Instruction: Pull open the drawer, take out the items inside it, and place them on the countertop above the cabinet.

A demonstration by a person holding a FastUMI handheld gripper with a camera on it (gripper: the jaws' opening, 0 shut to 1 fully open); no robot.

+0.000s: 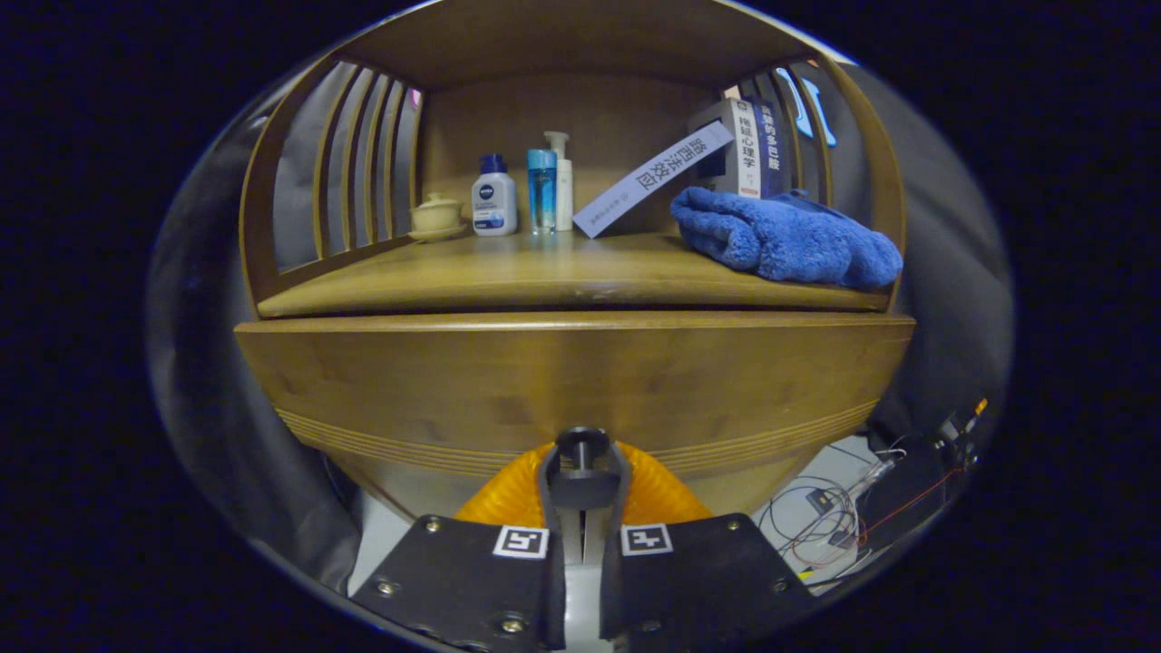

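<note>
The wooden drawer front [571, 381] spans the cabinet just below the countertop [544, 272]. Its dark round knob [582, 446] sits at the lower middle of the front. My gripper [582, 462] is shut on that knob, with one orange finger [503, 499] pressing on each side of it. The top edge of the drawer front lies close under the countertop's edge, and the inside of the drawer is hidden.
On the countertop lie a folded blue towel [785, 238] at the right, leaning books [739, 154] behind it, three bottles [494, 195] and a small lidded cup [437, 216] at the back left. Slatted wooden sides [349, 163] close in the shelf. Cables [839, 517] lie on the floor at lower right.
</note>
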